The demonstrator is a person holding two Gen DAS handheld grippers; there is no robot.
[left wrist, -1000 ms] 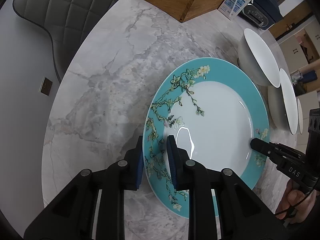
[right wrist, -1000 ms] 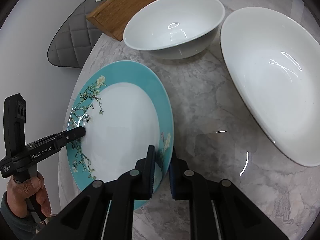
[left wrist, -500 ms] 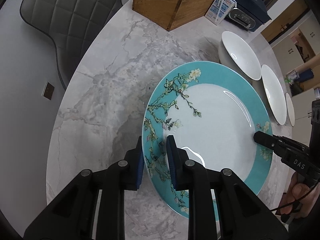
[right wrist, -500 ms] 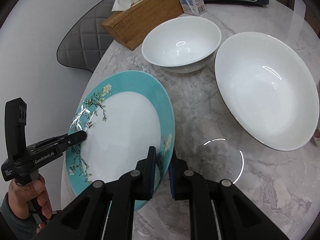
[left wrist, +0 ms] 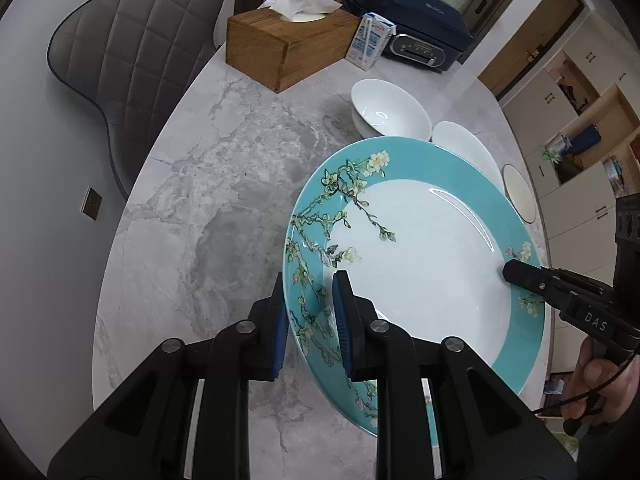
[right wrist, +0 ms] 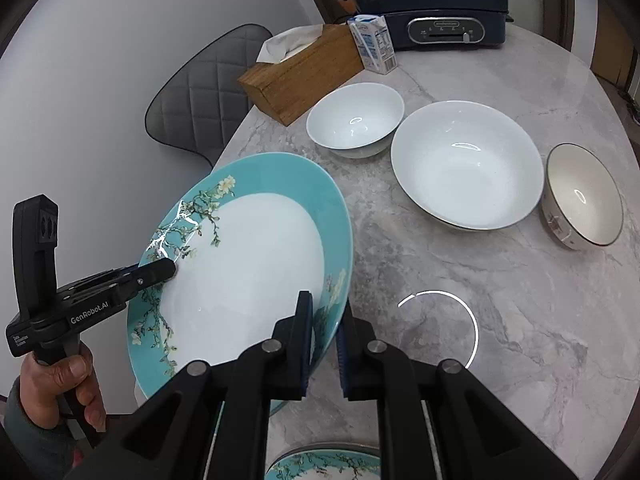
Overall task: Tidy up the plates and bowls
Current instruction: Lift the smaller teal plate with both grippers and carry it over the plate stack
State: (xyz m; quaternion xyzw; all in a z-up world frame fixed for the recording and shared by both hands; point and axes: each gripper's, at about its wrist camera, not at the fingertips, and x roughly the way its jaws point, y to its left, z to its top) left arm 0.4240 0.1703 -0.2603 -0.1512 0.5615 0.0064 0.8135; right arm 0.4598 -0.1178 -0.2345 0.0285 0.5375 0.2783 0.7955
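A large teal-rimmed plate with a white centre and blossom branches point(left wrist: 420, 264) point(right wrist: 248, 264) is held in the air above the marble table, gripped on opposite rims. My left gripper point(left wrist: 310, 296) point(right wrist: 170, 270) is shut on its left rim. My right gripper point(right wrist: 325, 316) point(left wrist: 508, 274) is shut on its right rim. A second teal blossom plate point(right wrist: 324, 466) lies on the table below. A small white bowl point(right wrist: 356, 124), a large white bowl point(right wrist: 466, 166) and a cream bowl with a dark rim point(right wrist: 582, 196) stand on the table further back.
A wooden tissue box point(left wrist: 284, 50), a small milk carton point(left wrist: 370, 42) and a dark blue electric cooker point(left wrist: 412, 24) stand at the far end of the marble table point(left wrist: 208, 200). A grey quilted chair point(left wrist: 120, 52) stands at the table's left edge.
Both grippers have lifted the teal plate well up off the table, still shut on its rims. The bowls and far objects now show smaller and lower, and a second teal plate shows underneath.
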